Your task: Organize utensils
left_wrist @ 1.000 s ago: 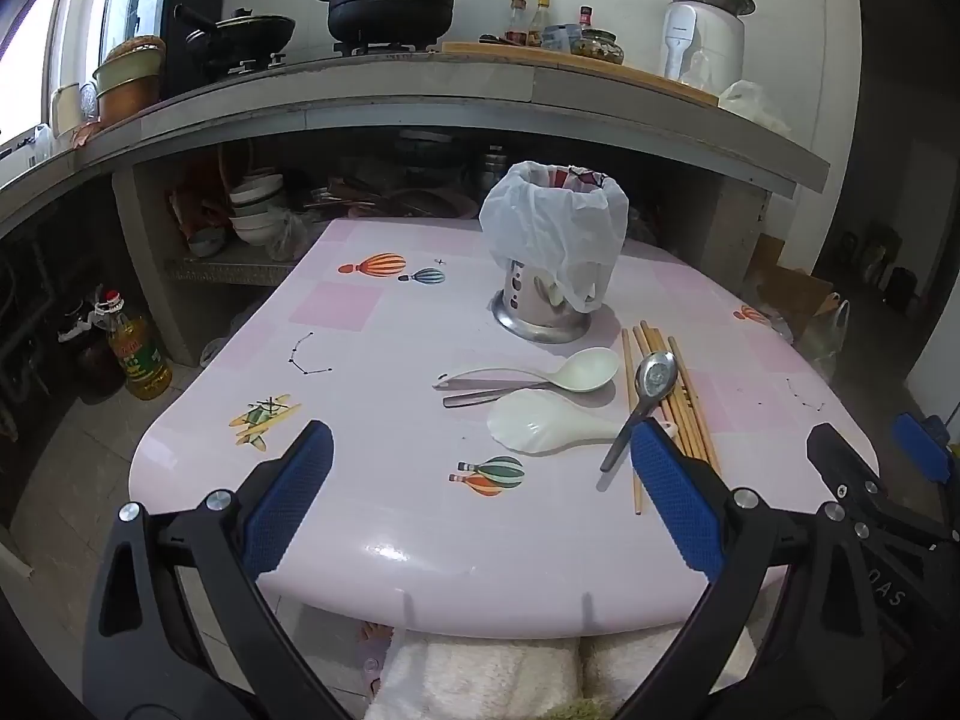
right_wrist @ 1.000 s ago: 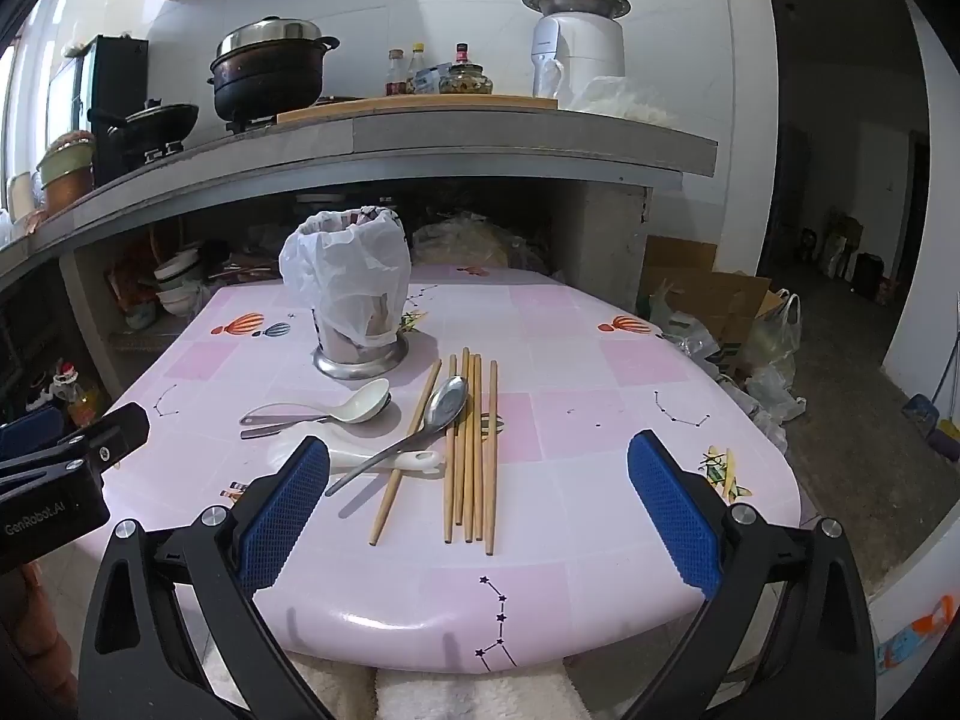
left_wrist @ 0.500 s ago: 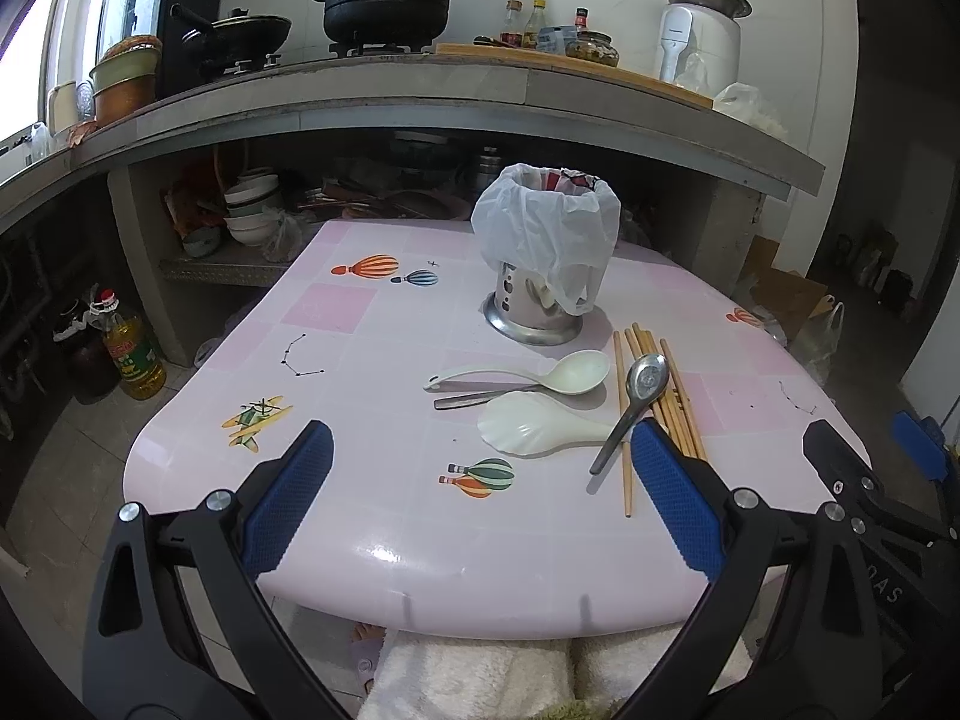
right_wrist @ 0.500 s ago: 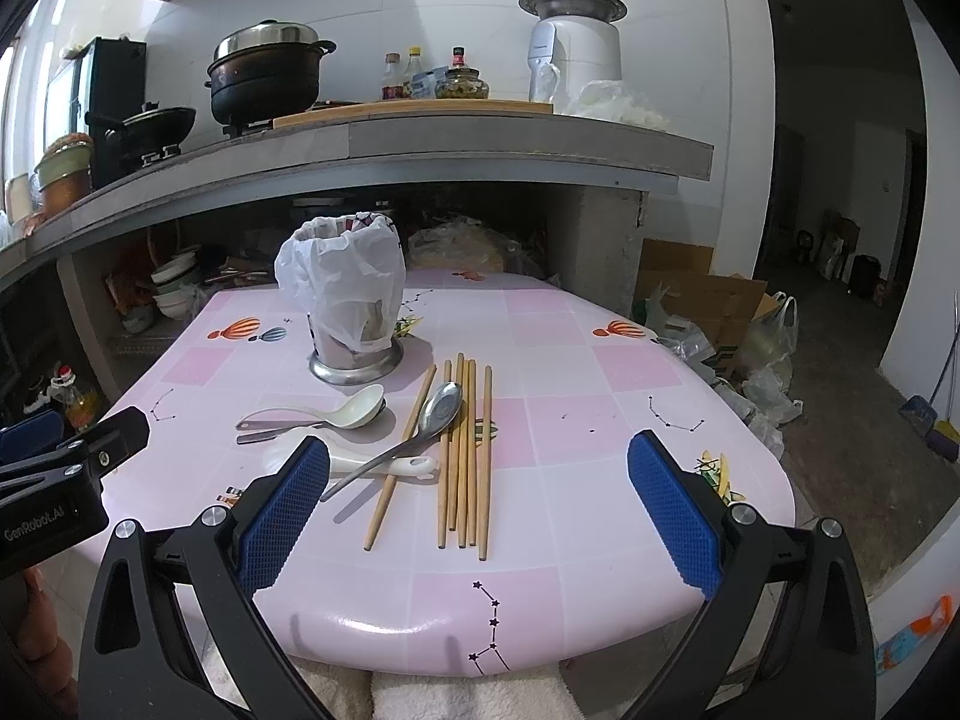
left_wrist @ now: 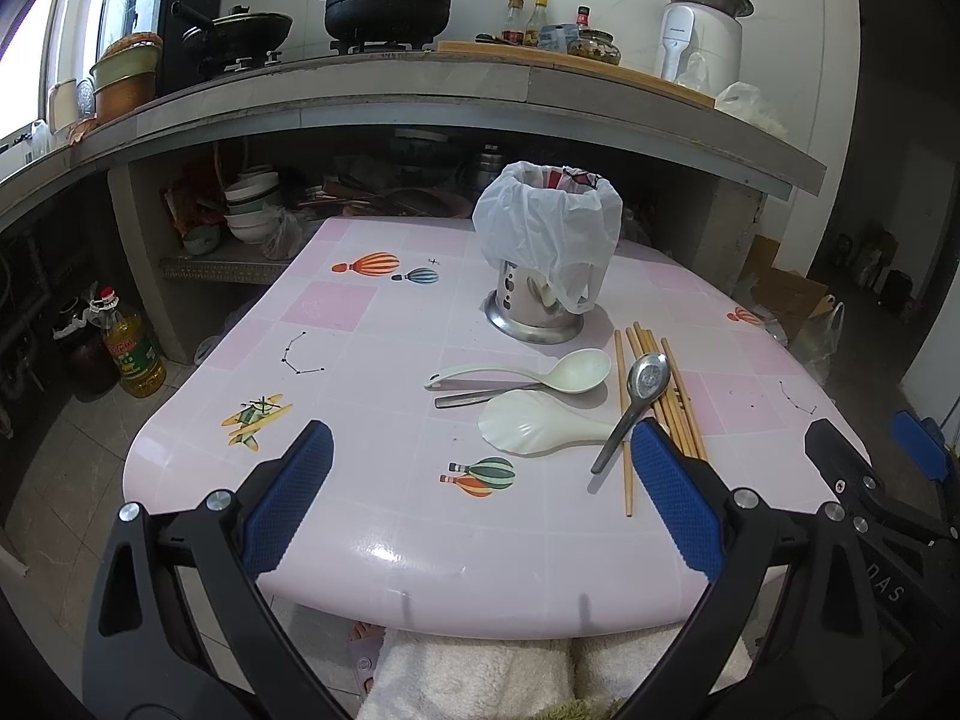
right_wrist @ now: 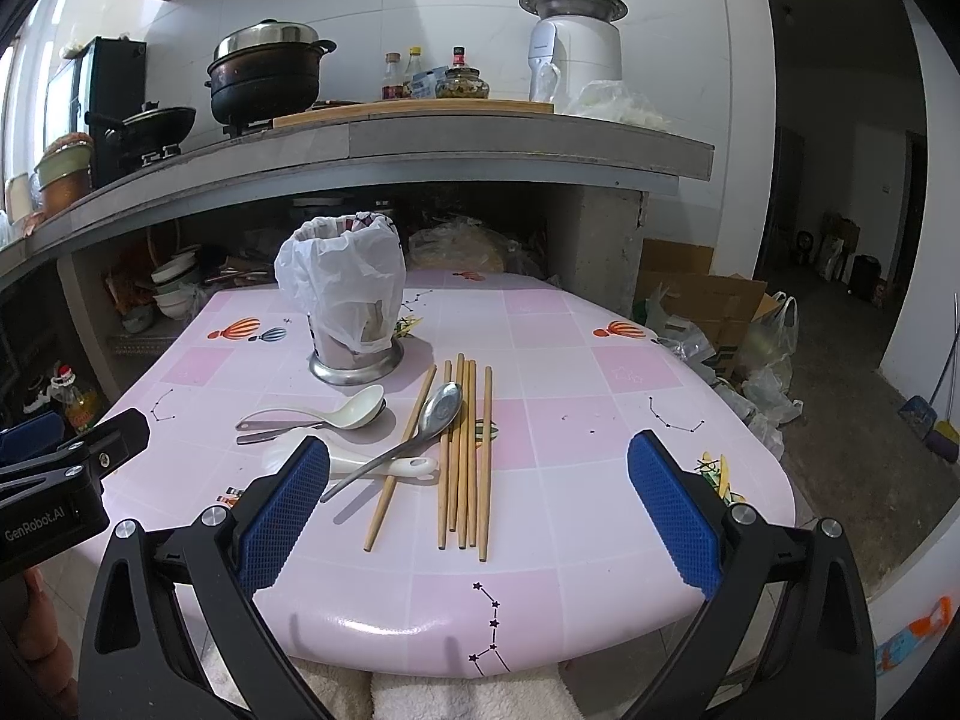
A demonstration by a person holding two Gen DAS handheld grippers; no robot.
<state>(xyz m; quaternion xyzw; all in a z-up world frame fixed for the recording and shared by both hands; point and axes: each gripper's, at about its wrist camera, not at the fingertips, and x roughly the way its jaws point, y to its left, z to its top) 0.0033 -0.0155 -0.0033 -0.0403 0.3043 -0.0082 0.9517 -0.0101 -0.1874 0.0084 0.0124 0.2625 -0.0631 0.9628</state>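
A pale pink checked tabletop, printed with striped hot-air balloons and black constellations, is being seen beneath cream-white plastic spoons, a silver metal spoon and tan wooden chopsticks. A shiny steel utensil holder is being shown wrapped in a translucent white plastic bag. Blue textured pads are being displayed on black gripper fingers.

Bare worktop lies left of the spoons; the bagged holder blocks behind them, chopsticks crowd the right.
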